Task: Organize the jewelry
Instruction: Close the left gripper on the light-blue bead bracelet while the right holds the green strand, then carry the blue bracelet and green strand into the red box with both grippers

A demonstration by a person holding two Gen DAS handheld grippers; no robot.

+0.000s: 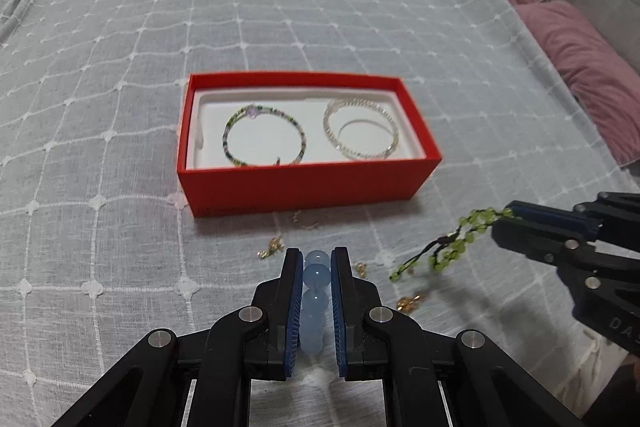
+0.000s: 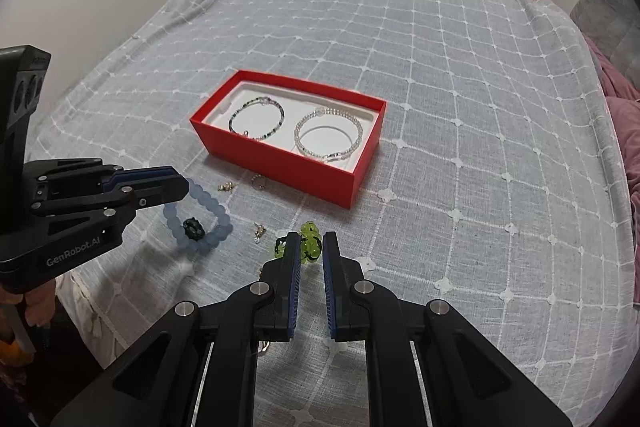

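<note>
A red box (image 1: pixel 304 187) (image 2: pixel 280 163) with a white liner sits on the bed. Inside lie a dark beaded bracelet (image 1: pixel 264 139) (image 2: pixel 256 119) on the left and a clear beaded bracelet (image 1: pixel 360 131) (image 2: pixel 328 135) on the right. My left gripper (image 1: pixel 316 259) (image 2: pixel 182 183) is shut on a pale blue bead bracelet (image 1: pixel 316 291) (image 2: pixel 200 219) and holds it above the bedspread in front of the box. My right gripper (image 2: pixel 311 241) (image 1: pixel 506 217) is shut on a green bead bracelet (image 2: pixel 310 245) (image 1: pixel 452 247), which dangles from its tips.
Small gold earrings (image 1: pixel 272 247) (image 2: pixel 226 186) and a thin ring (image 1: pixel 306 221) (image 2: pixel 259 182) lie loose on the grey checked bedspread (image 1: pixel 120 147) near the box front. More small gold pieces (image 1: pixel 408 303) (image 2: pixel 259 229) lie nearby. Purple pillows (image 1: pixel 580 67) sit at the right.
</note>
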